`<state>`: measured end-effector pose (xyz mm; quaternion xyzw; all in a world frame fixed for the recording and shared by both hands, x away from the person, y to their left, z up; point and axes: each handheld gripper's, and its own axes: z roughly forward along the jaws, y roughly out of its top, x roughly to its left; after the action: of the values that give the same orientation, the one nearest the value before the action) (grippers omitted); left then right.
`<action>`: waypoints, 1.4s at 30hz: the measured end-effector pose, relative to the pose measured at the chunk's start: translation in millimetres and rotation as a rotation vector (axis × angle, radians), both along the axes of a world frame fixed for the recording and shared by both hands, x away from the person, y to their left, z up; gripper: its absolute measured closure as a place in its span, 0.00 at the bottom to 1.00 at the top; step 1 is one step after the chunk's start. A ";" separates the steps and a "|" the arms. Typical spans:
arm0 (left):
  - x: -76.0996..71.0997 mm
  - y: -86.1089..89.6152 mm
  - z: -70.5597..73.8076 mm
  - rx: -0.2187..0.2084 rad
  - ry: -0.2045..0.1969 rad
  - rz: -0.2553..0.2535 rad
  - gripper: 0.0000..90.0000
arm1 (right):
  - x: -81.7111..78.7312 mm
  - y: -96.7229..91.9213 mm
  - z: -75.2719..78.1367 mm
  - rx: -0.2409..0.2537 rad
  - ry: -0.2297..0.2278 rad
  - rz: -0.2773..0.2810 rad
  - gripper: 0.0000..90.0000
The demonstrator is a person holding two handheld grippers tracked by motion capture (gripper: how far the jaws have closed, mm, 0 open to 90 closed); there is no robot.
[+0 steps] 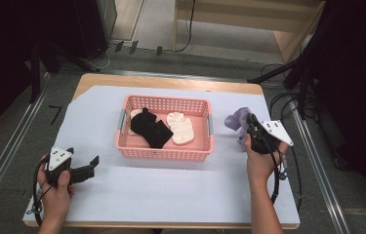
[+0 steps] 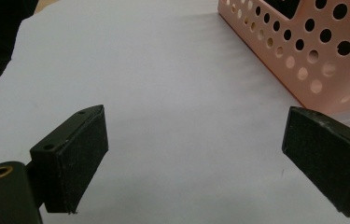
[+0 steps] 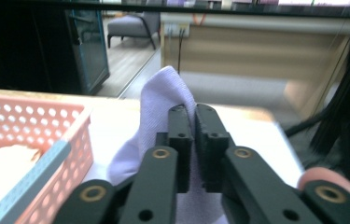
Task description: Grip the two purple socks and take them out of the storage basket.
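To the right of a pink perforated basket, my right gripper is shut on a lavender sock and holds it above the table. In the right gripper view the jaws stand nearly together, with the lavender sock pinched between them and draped over the left one. The basket lies to their left. A black sock and a cream sock lie inside the basket. My left gripper rests open at the front left. Its pads are wide apart over bare sheet.
A white sheet covers the wooden table. The basket's wall stands close on the right in the left gripper view. Cables and dark stands crowd the floor beyond the table's right edge. Metal rails run along the left.
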<state>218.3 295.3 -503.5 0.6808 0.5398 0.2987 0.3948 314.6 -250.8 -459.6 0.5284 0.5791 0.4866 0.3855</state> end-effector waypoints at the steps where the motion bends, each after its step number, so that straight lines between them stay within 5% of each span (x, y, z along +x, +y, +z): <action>1: -0.1 0.0 0.0 -0.001 0.000 0.000 0.09 | -2.1 -1.5 -5.0 0.040 0.016 -0.007 0.80; 8: -0.1 0.0 0.0 -0.001 -0.001 0.000 0.09 | -13.4 -7.7 -16.5 0.085 0.018 -0.015 0.57; 22: -0.2 -0.5 -0.2 0.002 -0.004 0.003 0.09 | -52.9 -40.9 -36.2 0.122 0.049 -0.008 0.35; 32: -0.2 -0.3 -0.1 0.001 -0.005 0.003 0.09 | -87.5 -65.3 -45.4 0.154 0.060 0.001 0.30; 42: -0.1 0.0 0.1 -0.001 -0.001 0.002 0.09 | -114.9 -84.8 -58.5 0.106 0.080 -0.003 0.26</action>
<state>218.2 295.3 -503.5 0.6799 0.5404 0.2993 0.3951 199.7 -335.6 -518.1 0.5682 0.5664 0.4945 0.3343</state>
